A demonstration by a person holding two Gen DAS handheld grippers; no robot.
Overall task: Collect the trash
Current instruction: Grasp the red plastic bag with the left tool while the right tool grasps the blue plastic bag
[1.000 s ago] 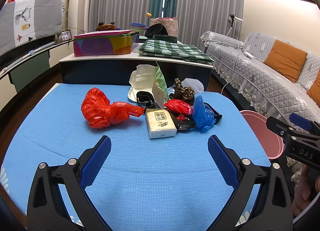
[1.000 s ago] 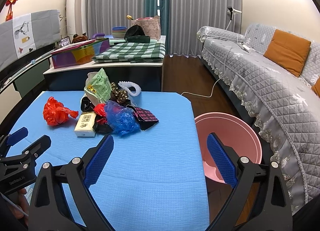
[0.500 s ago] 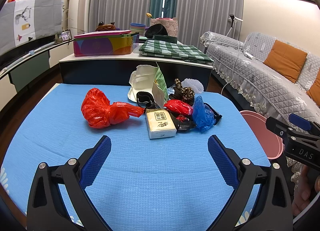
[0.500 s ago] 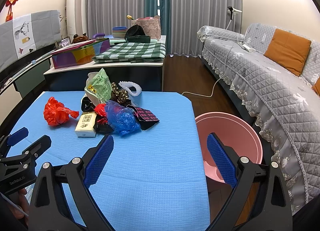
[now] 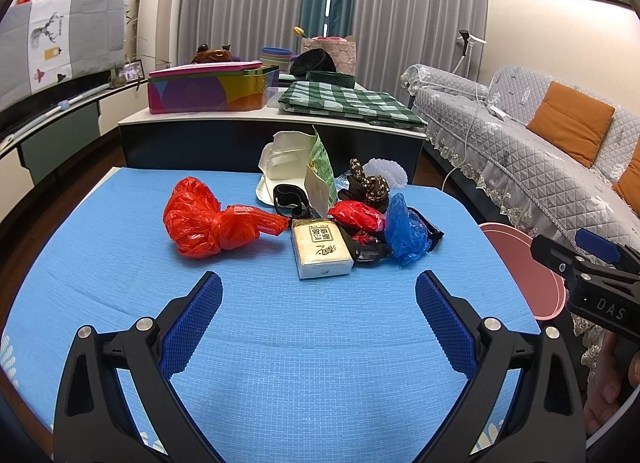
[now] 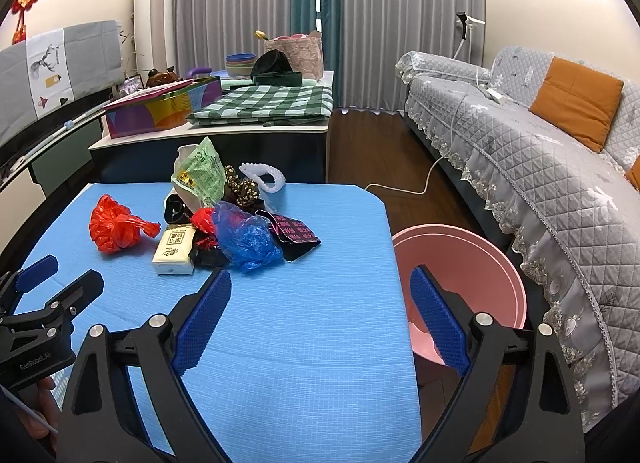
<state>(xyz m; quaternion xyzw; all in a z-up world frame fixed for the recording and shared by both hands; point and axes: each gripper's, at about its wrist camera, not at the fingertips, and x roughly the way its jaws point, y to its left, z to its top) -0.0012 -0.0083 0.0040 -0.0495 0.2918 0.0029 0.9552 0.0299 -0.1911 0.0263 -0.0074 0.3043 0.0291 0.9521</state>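
A heap of trash lies on the blue table (image 5: 280,343) (image 6: 320,323): a red plastic bag (image 5: 208,219) (image 6: 114,227), a white tissue pack (image 5: 320,247) (image 6: 174,249), a blue plastic bag (image 5: 404,229) (image 6: 246,237), a small red bag (image 5: 358,215), a green snack pouch (image 5: 322,171) (image 6: 200,175) and dark wrappers (image 6: 294,233). My left gripper (image 5: 318,287) is open, held short of the heap with nothing in it. My right gripper (image 6: 320,283) is open too, over the table's right edge beside the pink bin (image 6: 468,283) (image 5: 524,263).
A low cabinet (image 5: 272,127) behind the table carries a colourful tin box (image 5: 212,89) and a green checked cloth (image 5: 348,103). A grey quilted sofa (image 6: 540,167) with an orange cushion (image 6: 576,103) runs along the right. A white cable (image 6: 424,183) crosses the wooden floor.
The right wrist view has crept slightly closer to the trash heap. The left gripper has barely moved; both stay open.
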